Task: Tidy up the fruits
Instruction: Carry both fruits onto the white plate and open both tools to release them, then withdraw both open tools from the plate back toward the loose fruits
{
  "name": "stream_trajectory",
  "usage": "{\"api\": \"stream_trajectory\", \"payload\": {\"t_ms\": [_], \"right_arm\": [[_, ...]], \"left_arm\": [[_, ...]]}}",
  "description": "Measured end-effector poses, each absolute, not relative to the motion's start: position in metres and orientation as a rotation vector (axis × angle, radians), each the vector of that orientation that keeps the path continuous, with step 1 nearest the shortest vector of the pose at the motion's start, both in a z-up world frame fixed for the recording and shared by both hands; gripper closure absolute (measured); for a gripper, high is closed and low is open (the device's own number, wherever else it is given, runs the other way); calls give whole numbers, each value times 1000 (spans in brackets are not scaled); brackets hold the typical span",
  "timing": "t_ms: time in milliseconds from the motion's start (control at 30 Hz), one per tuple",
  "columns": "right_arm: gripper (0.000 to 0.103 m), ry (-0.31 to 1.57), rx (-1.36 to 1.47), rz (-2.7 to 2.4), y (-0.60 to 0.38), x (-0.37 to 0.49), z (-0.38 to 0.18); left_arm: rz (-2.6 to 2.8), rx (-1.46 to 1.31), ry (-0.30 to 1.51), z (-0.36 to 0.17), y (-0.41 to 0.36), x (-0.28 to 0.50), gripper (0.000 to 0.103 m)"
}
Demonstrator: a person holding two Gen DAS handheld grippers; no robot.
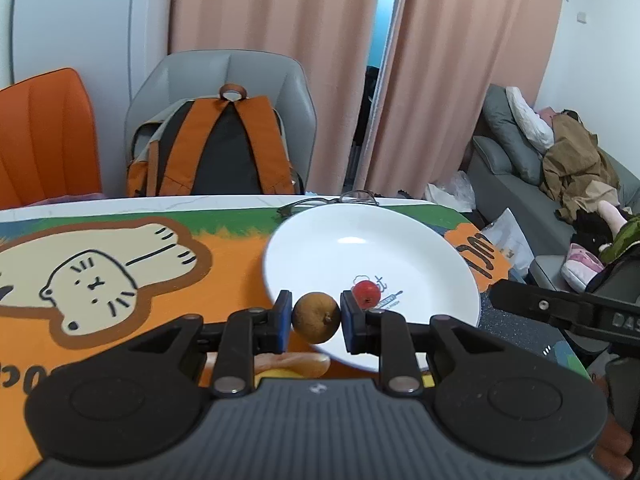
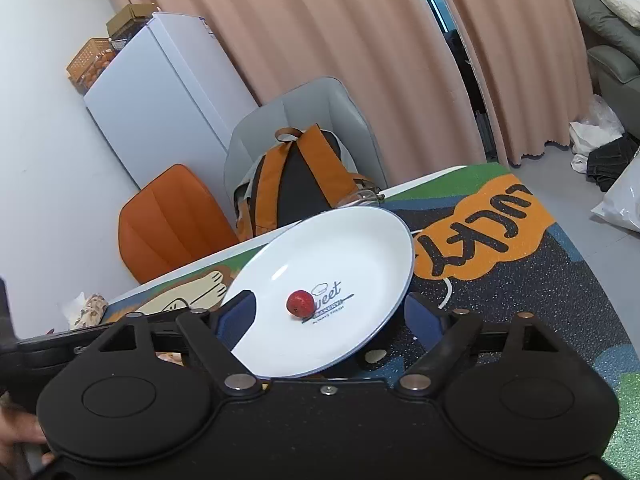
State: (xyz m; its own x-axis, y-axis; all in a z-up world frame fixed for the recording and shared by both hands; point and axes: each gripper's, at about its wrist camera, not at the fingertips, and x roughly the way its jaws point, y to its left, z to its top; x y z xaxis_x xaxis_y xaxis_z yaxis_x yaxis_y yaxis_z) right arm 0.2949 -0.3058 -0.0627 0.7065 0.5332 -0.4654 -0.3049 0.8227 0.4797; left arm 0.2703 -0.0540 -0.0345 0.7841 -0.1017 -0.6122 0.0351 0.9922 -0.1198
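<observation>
My left gripper (image 1: 316, 318) is shut on a round brownish-yellow fruit (image 1: 316, 317) and holds it over the near left rim of a white plate (image 1: 320, 248). A small red fruit (image 1: 365, 291) lies in the plate near its printed logo. It also shows in the right wrist view (image 2: 300, 302) on the plate (image 2: 360, 248). My right gripper (image 2: 330, 316) is open and empty, its blue pads either side of the plate's near part. An orange fruit (image 1: 300, 362) and something yellow lie on the mat under my left gripper.
The table carries an orange cartoon mat (image 1: 120, 272). Glasses (image 1: 328, 202) lie behind the plate. A grey chair with an orange backpack (image 1: 216, 148) and an orange chair (image 1: 44, 136) stand behind the table. A snack packet (image 2: 90, 308) lies at the left.
</observation>
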Motion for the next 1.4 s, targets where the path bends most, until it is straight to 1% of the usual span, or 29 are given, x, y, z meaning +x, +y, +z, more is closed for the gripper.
{"api": "stream_trajectory", "payload": {"t_ms": [233, 367, 500, 700, 800, 867, 900, 967, 1033, 1233, 1333, 1400], "right_arm": [[12, 627, 410, 516, -308, 291, -57], [11, 636, 416, 515, -308, 294, -59], [10, 629, 417, 526, -308, 291, -58], [10, 631, 404, 535, -307, 289, -57], [6, 616, 377, 557, -301, 285, -53], [6, 624, 373, 570, -297, 284, -54], [6, 634, 371, 574, -294, 285, -55], [6, 635, 352, 584, -289, 283, -56], [6, 625, 323, 592, -284, 278, -54], [6, 630, 294, 603, -279, 275, -51], [6, 635, 283, 618, -274, 273, -46], [5, 636, 261, 625, -269, 270, -42]], "left_arm": [[-67, -114, 678, -35, -60, 287, 78], [-44, -116, 673, -29, -60, 288, 58], [-29, -104, 670, -26, -60, 280, 56], [3, -94, 709, -28, -49, 259, 49], [24, -100, 717, -26, -37, 249, 45], [46, -104, 722, -22, -28, 242, 37], [52, -104, 722, -20, -24, 238, 34], [67, -105, 706, -15, -16, 226, 25], [91, -107, 699, -12, -8, 217, 21], [134, -133, 698, -7, 11, 191, 18], [158, -145, 681, -3, 19, 179, 14], [176, -160, 668, -2, 24, 172, 13]]}}
